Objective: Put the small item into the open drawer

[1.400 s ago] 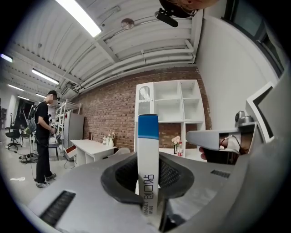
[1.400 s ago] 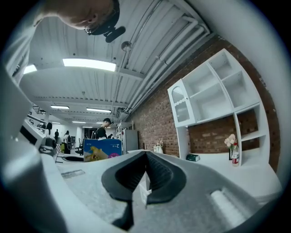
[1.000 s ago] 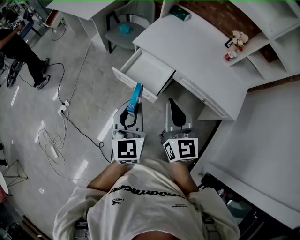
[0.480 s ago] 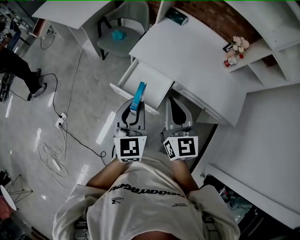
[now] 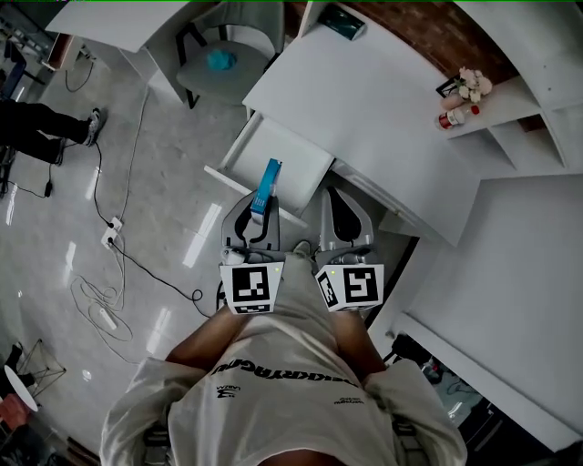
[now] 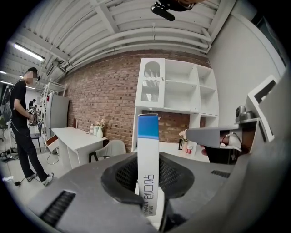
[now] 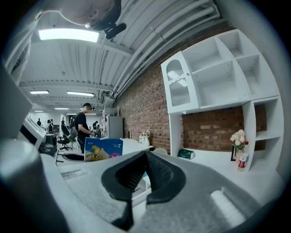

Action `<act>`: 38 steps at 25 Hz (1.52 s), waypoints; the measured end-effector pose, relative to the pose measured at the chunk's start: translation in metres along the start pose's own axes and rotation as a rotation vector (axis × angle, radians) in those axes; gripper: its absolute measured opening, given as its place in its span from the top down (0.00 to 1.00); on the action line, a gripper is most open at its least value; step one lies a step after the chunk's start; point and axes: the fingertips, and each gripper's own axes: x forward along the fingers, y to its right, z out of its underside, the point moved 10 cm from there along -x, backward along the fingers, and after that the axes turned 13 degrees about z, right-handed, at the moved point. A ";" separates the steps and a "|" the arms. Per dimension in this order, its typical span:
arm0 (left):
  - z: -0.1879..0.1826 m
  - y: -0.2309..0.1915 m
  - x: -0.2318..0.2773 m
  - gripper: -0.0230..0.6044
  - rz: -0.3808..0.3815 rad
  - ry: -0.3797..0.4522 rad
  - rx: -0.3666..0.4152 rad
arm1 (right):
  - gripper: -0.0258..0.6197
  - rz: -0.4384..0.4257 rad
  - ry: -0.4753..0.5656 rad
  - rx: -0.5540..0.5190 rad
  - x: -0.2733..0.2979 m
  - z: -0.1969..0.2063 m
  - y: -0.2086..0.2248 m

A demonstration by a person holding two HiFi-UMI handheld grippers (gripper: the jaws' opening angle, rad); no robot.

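1. Floor – pale and glossy, with loose cables running from a power strip. A bystander in dark clothes stands at the far left.
2. White desk – runs diagonally across the room. A white shelf unit sits at its far end against the brick wall.
3. Operator – wears a light T-shirt, faces the desk and has both tools out in front, side by side.
4. Chair – grey, set beyond the drawer, with a teal object on its seat.
5. Open drawer – pulled out of the desk toward the operator. What shows of its inside is bare white.
6. Left gripper – jaws partly closed and clamped on a slim box, which stands upright between the pads.
7. Right gripper – jaw tips pressed together with nothing between them. It is just right of the left tool, near the desk edge.
8. Slim box – white with a blue end. From above, the blue end overlaps the drawer's front panel. It is held by the left tool, not resting in the drawer.
9. Small items – a teal pack on the desktop, and flowers and a small bottle on a shelf.
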 end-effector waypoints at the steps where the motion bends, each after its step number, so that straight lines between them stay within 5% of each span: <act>1: 0.003 0.000 0.005 0.86 -0.004 -0.007 -0.002 | 0.96 -0.004 -0.010 0.002 0.004 0.004 0.004; 7: 0.019 0.009 0.036 0.86 -0.048 -0.062 -0.001 | 0.97 -0.072 -0.073 -0.012 0.030 0.022 0.031; 17: 0.064 0.024 0.099 0.86 -0.132 -0.170 -0.115 | 0.97 -0.171 -0.223 0.012 0.075 0.083 0.078; 38: 0.188 -0.037 0.181 0.85 -0.260 -0.426 -0.326 | 0.97 -0.241 -0.340 0.006 0.128 0.180 0.086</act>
